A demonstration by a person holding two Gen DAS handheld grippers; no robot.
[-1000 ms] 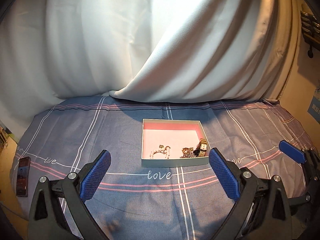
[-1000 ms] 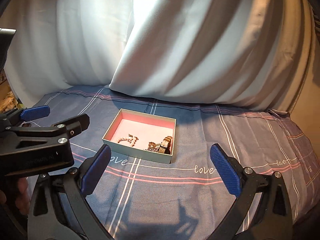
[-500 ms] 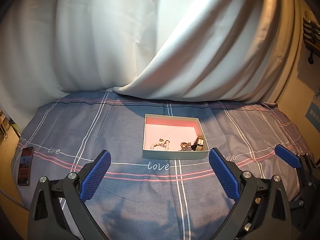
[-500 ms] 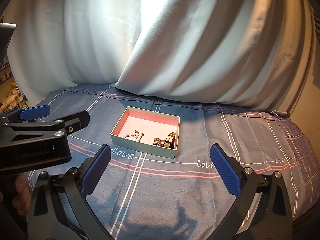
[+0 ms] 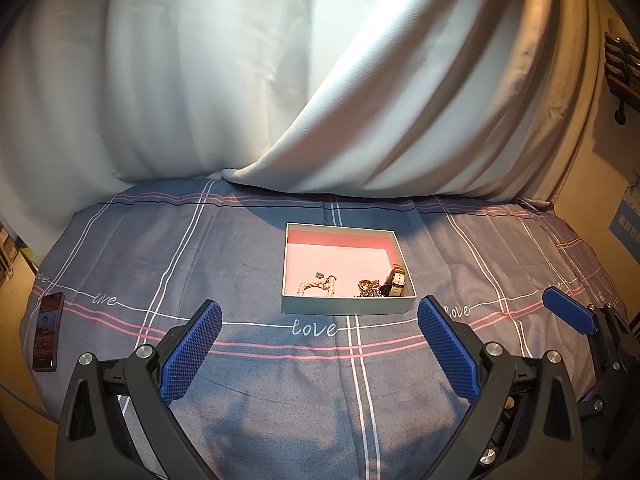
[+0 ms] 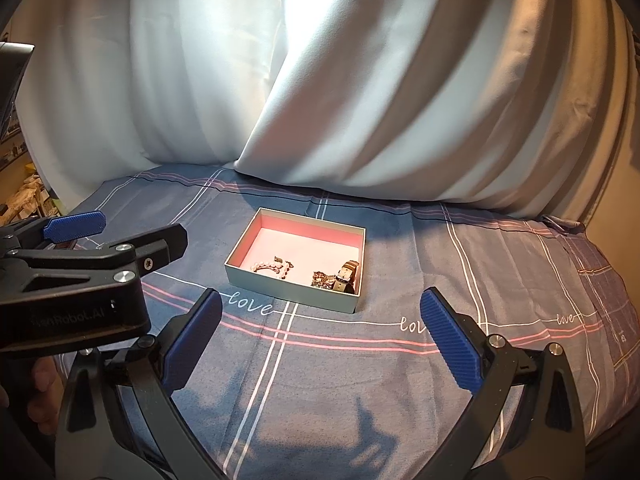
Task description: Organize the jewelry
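Blue bedsheet (image 5: pixel 248 264), pink-lined jewelry box (image 5: pixel 344 308).

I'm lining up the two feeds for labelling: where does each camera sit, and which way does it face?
Left wrist view: sits behind the open left gripper, facing across the bedsheet at the box; the right gripper shows at the right edge.
Right wrist view: sits behind the open right gripper, facing the box from its right; the left gripper and a hand show at the left.
Shared: box, pearl bracelet, watch, curtain.
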